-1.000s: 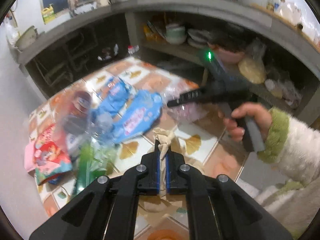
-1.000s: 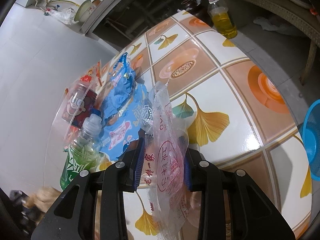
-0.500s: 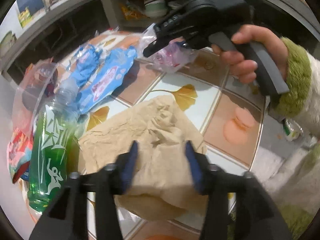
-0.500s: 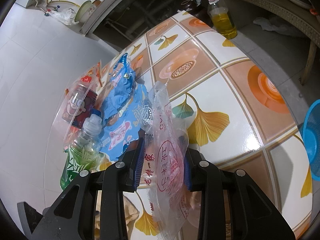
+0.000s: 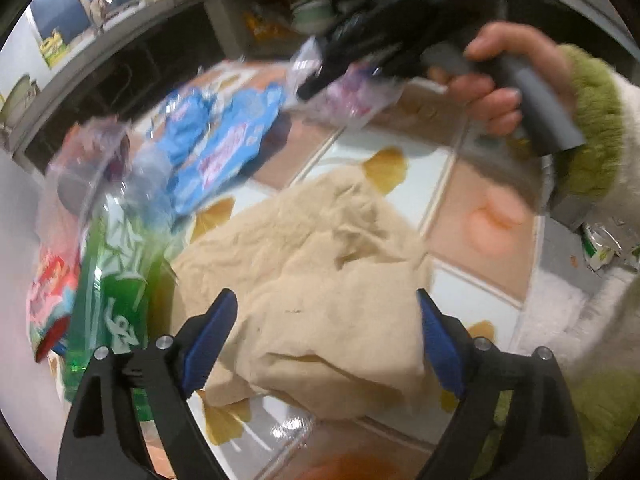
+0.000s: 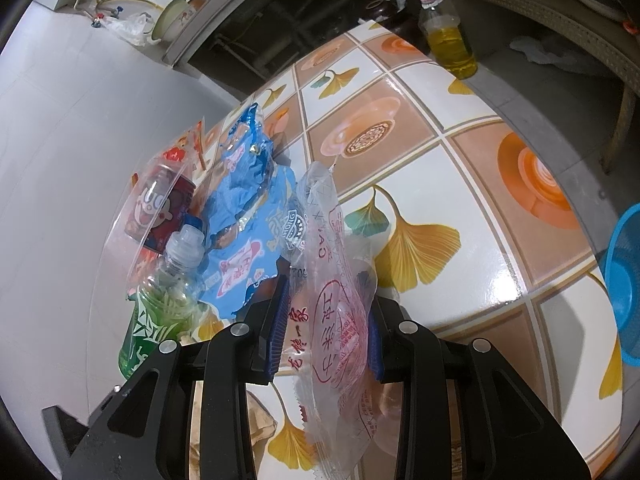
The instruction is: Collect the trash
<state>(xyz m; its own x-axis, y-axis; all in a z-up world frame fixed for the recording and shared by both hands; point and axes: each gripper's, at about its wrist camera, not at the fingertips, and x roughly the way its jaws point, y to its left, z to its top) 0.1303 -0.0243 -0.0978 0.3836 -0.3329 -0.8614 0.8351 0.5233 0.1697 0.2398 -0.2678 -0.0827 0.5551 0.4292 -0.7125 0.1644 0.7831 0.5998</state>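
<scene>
My left fingers (image 5: 326, 344) are spreading apart over the crumpled beige paper napkin (image 5: 320, 272), which is lying loose on the tiled ginkgo-leaf desk (image 5: 472, 300). My right fingers (image 6: 326, 320) are clenching a clear, red-printed plastic wrapper (image 6: 340, 320) above the desk

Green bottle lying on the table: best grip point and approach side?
Grip the green bottle across its labelled body, coming from above. It lies on its side, cap pointing away, wedged between the blue wrappers and the beige paper, so only the top is free. The neck is narrow and crowded by wrappers.
</scene>
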